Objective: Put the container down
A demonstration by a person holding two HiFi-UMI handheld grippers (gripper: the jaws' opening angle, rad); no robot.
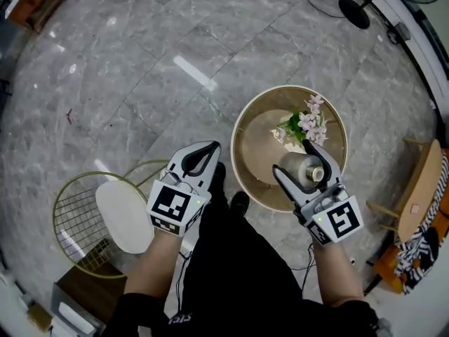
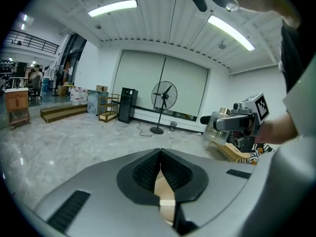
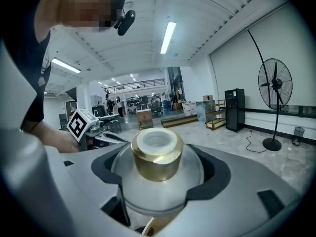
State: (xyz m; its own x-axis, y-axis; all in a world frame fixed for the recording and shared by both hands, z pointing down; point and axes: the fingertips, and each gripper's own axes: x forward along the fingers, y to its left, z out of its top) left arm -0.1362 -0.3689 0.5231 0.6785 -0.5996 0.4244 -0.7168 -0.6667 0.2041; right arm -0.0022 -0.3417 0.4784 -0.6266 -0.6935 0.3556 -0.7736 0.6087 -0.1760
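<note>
The container point(image 1: 300, 170), a frosted silvery bottle with a gold neck, is clamped between the jaws of my right gripper point(image 1: 291, 159). It hangs over the near part of a round beige table point(image 1: 247, 153). In the right gripper view the container point(image 3: 155, 157) fills the jaws of the right gripper point(image 3: 156, 174), gold neck pointing away from the camera. My left gripper point(image 1: 212, 148) is shut and empty, held left of the table over the floor. Its jaws meet in the left gripper view point(image 2: 160, 157), where the container point(image 2: 216, 130) shows at right.
Pink flowers with green leaves point(image 1: 307, 122) stand on the table beyond the container. A gold wire chair with a white cushion point(image 1: 123, 216) stands at lower left. A wooden chair point(image 1: 418, 195) is at right. A floor fan's base point(image 1: 354, 12) and cable lie farther off.
</note>
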